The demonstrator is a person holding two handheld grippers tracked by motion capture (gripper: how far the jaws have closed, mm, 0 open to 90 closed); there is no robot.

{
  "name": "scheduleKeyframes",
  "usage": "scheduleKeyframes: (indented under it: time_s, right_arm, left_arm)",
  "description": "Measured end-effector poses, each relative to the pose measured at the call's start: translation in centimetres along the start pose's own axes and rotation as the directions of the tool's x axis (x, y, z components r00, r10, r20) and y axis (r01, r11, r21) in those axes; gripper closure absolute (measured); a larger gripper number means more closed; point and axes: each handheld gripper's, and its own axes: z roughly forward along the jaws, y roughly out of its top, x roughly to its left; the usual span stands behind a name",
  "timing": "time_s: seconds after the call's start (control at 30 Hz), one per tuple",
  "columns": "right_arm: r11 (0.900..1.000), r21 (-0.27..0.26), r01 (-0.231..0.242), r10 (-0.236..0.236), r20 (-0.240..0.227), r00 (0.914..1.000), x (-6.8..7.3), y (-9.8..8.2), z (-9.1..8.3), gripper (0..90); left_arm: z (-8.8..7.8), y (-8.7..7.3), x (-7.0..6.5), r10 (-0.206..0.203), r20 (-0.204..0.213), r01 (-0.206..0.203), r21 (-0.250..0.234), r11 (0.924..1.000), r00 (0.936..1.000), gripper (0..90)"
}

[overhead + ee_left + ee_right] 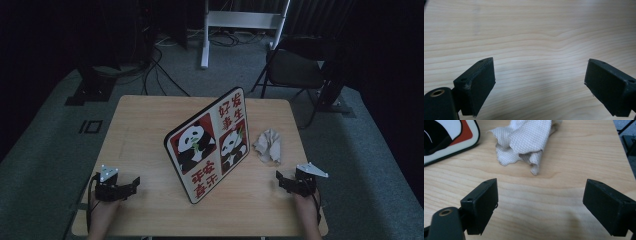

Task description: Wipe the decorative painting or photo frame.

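A panda sign board (210, 145) with red characters stands tilted at the middle of the wooden table (140, 125). Its corner shows in the right gripper view (446, 140). A crumpled pale cloth (268, 146) lies to the right of the board, just ahead of my right gripper (541, 182). My right gripper (281, 180) is open near the table's front right corner, with nothing between its jaws. The cloth (529, 140) lies beyond its tips, apart from them. My left gripper (134, 184) is at the front left, open over bare wood (540, 62), and holds nothing.
Behind the table on the grey carpet stand a dark folding chair (295, 70) at the back right and a white stand frame (240, 22). Cables (160, 70) trail across the floor at the back left. The table's right edge (621, 150) is close to the right gripper.
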Motion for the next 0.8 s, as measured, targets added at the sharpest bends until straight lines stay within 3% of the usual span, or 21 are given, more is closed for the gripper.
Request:
scheduleKeyframes:
  time_s: [0.13,0.2,0.3,0.47,0.57,0.8]
  right_arm:
    - [1.0,0.005,0.0,0.0,0.014,0.9999,-0.3,-0.3,-0.4,12.4]
    - [1.0,0.005,-0.002,0.002,0.029,0.9996,-0.5,-0.5,-0.5,12.4]
    - [1.0,0.016,-0.008,0.007,0.044,0.999,-0.7,-0.7,-0.6,12.4]
    - [0.999,0.026,-0.021,0.019,0.071,0.9973,-0.9,-0.8,-0.6,12.4]
    - [0.999,0.03,-0.017,0.014,0.085,0.9963,-0.8,-0.8,-0.6,12.4]
    - [0.999,0.054,0.0,-0.005,0.099,0.9951,-0.6,-0.8,-0.4,12.5]
  left_arm:
    - [0.0,-0.2,0.8,-0.014,-0.03,0.015,0.022,0.9996,0.9994,10.2]
    - [0.1,-0.3,1.0,-0.004,-0.08,0.006,0.033,0.9994,0.9968,10.2]
    - [0.3,-0.6,1.3,-0.016,-0.102,0.021,0.047,0.9987,0.9947,10.3]
    - [0.5,-1.2,2.1,-0.029,-0.151,0.041,0.078,0.9961,0.9881,10.2]
    - [0.6,-1.5,2.5,-0.042,-0.19,0.059,0.087,0.9945,0.9809,10.2]
    - [0.5,-1.9,2.5,-0.074,-0.22,0.091,0.071,0.9933,0.9727,9.3]
